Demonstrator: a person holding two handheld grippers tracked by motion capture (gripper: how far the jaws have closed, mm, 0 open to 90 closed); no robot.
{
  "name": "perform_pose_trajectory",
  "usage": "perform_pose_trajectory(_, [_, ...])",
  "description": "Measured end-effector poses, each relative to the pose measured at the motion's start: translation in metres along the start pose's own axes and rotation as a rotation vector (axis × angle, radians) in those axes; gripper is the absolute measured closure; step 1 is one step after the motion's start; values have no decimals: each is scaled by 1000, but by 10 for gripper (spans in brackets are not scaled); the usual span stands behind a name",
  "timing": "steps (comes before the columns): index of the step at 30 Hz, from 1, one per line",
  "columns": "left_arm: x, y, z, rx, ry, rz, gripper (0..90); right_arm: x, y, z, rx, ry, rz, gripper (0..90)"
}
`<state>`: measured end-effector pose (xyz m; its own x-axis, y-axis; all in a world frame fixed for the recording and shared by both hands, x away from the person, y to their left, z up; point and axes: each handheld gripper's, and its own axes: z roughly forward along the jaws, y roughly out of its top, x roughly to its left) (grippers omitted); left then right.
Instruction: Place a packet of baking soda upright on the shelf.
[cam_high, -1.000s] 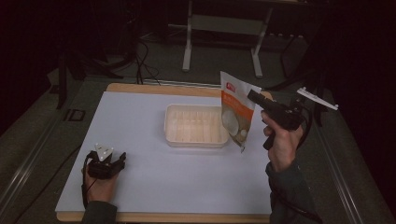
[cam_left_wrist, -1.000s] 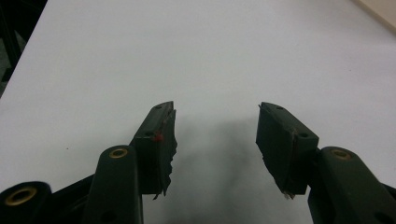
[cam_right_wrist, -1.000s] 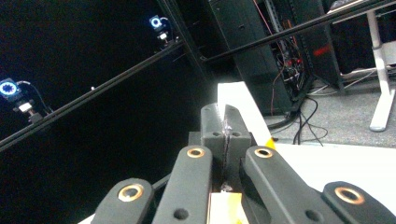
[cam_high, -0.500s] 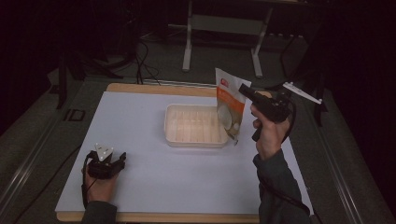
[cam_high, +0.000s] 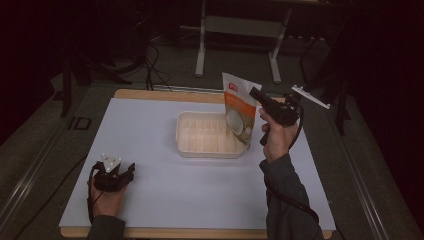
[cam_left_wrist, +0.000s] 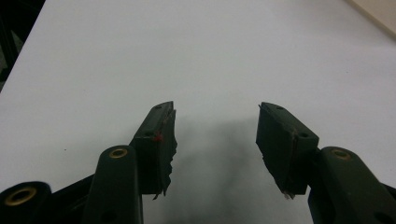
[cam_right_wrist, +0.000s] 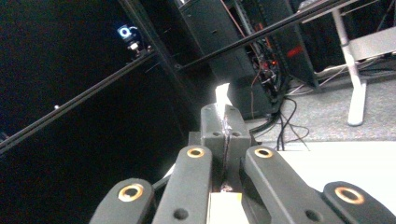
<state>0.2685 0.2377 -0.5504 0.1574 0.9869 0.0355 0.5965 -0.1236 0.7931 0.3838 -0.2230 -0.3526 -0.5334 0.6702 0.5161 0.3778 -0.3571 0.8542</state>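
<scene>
Right fingers: right gripper (cam_high: 256, 95) clamped on the top edge of the orange-and-white pouch (cam_high: 238, 112).
Left fingers: left gripper (cam_left_wrist: 215, 135) spread wide, empty, well apart from the tray (cam_high: 186, 145).
Pouch: hanging tilted over the tray's right end.
Progress: tray appears empty; judged unfinished.

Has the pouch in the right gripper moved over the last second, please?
Yes. The pouch, pinched in the right gripper, has shifted left against the plastic container, from beside its right wall to hanging over its right end.
</scene>
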Motion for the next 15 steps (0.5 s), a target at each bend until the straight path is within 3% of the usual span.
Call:
perform_pose_trajectory(7, [0,0,0,-2,0,0,467,0,3,3,-26,-45,-10,900])
perform_pose_trajectory(15, [0,0,0,-3,-2,-2,466,-9,-2,13,-42,-87,17,900])
